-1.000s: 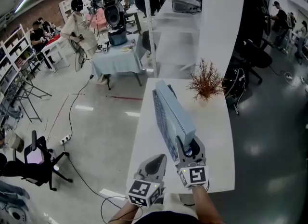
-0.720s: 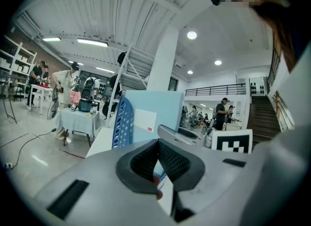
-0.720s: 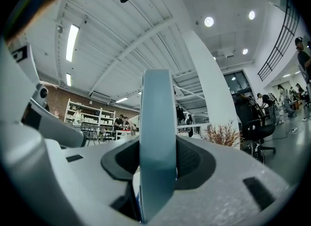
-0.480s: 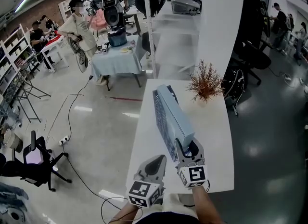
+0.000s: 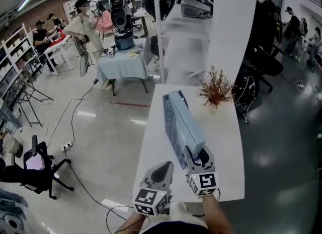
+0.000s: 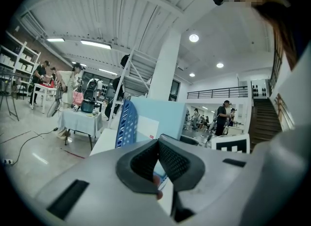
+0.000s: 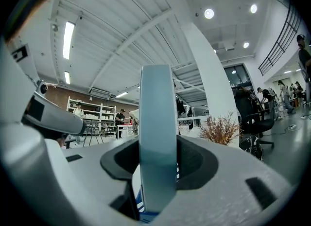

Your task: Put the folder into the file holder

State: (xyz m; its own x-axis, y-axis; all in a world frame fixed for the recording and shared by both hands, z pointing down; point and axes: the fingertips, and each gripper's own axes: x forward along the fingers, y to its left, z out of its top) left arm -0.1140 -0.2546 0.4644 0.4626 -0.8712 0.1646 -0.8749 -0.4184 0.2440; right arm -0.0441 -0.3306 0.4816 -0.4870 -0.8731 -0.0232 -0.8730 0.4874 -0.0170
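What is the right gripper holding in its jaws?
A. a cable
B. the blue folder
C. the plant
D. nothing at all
B: the folder stands edge-on between the jaws of the right gripper, which have just opened a little and touch it on both sides.

In the right gripper view the folder [image 7: 158,132] hides all but a sliver of the holder [image 7: 146,217] at 6 o'clock. In the head view both forearms [image 5: 215,217] are cut off at 6 o'clock.
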